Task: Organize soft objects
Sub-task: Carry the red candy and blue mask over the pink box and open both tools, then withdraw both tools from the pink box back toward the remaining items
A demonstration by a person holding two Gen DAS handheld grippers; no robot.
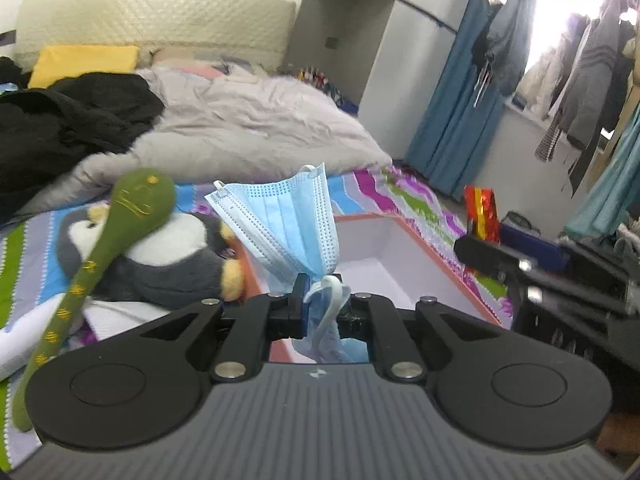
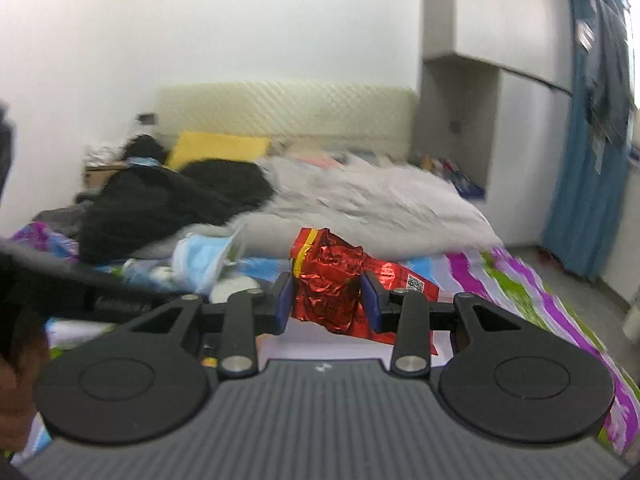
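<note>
My left gripper (image 1: pixel 323 295) is shut on a blue face mask (image 1: pixel 287 224), which stands up above an open box with orange walls (image 1: pixel 432 256) on the bed. A penguin plush (image 1: pixel 172 252) lies left of the box with a green stuffed snake (image 1: pixel 120 216) across it. My right gripper (image 2: pixel 328 300) grips a crumpled red foil bag (image 2: pixel 330 276) between its blue pads (image 2: pixel 285 300). The mask also shows in the right wrist view (image 2: pixel 204 256), and the right gripper with the bag shows at the right of the left wrist view (image 1: pixel 482 216).
A grey duvet (image 1: pixel 256 124), black clothes (image 1: pixel 68 120) and a yellow pillow (image 1: pixel 84 64) lie further up the bed. A striped colourful blanket (image 2: pixel 520 280) covers the near bed. Blue curtains (image 1: pixel 452 120) and hanging clothes (image 1: pixel 580 80) are at the right.
</note>
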